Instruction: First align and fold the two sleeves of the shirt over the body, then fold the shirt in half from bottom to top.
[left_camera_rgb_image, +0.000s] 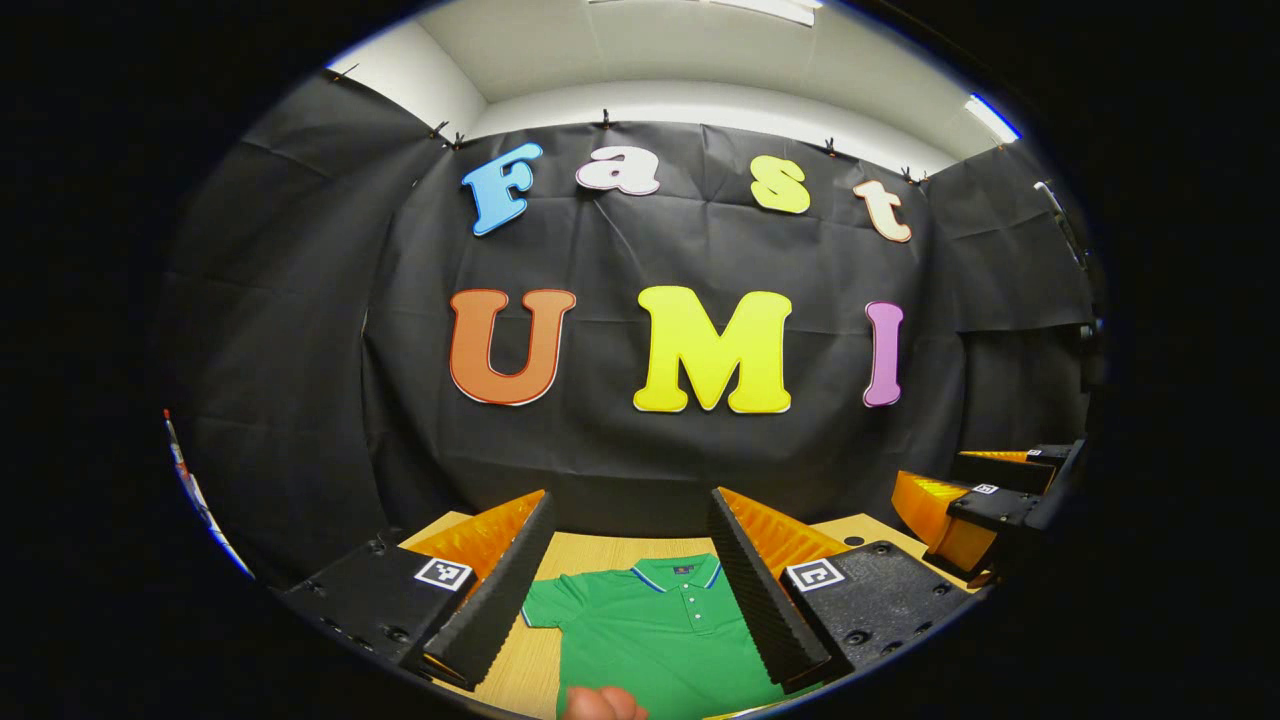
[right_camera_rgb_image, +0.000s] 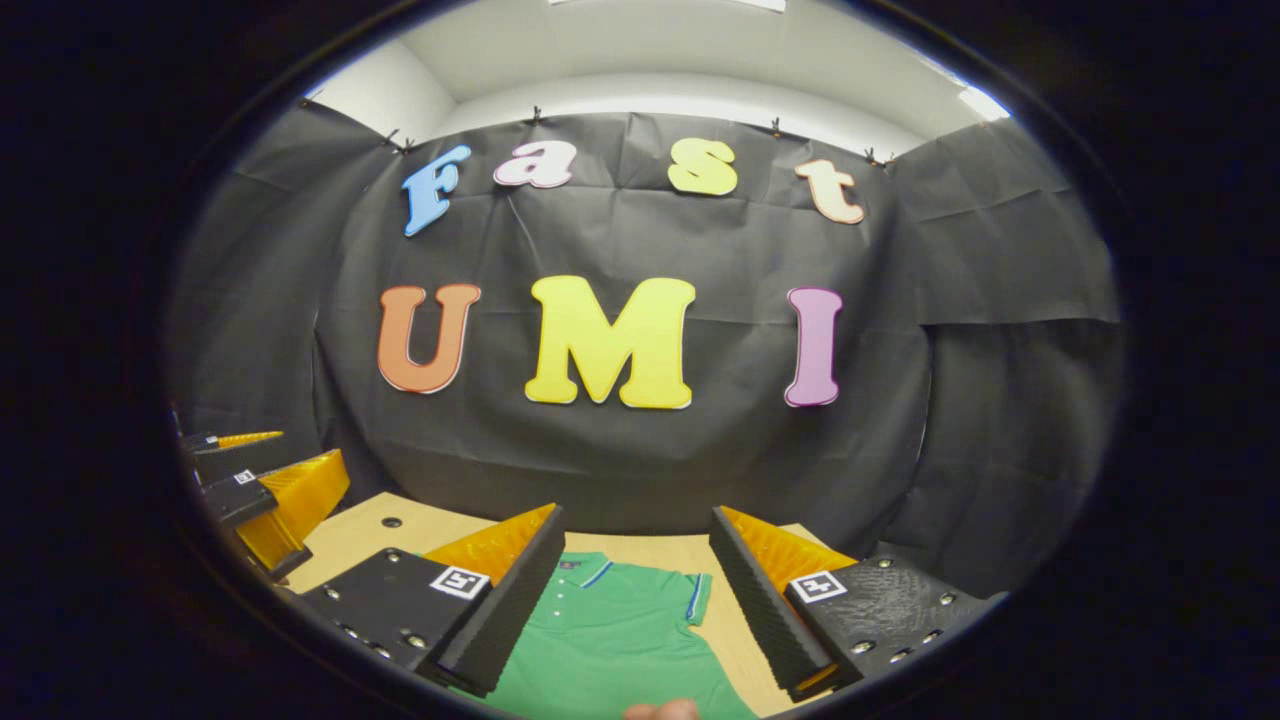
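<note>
**Both grippers held open above a flat green shirt**

A green polo shirt (left_camera_rgb_image: 650, 630) lies spread flat on the light wooden table (left_camera_rgb_image: 590, 555), its collar toward the black cloth wall (left_camera_rgb_image: 640, 440) at the back. The collar carries thin blue and white edging, and a short row of buttons runs down from it. In the left gripper view one short sleeve juts out to the side near the collar; in the right gripper view the shirt (right_camera_rgb_image: 610, 640) shows its other short sleeve, lying out on the table (right_camera_rgb_image: 360, 535).

The left gripper (left_camera_rgb_image: 632, 580) hangs above the shirt with its fingers spread wide, grasping nothing; the collar sits in the gap between them. The right gripper (right_camera_rgb_image: 635, 590) is likewise splayed and holds nothing, poised over the shirt's shoulder area. Each gripper appears at the edge of the other's view, well apart from it. A fingertip (left_camera_rgb_image: 603, 703) of the person peeks in at the bottom edge.
</note>
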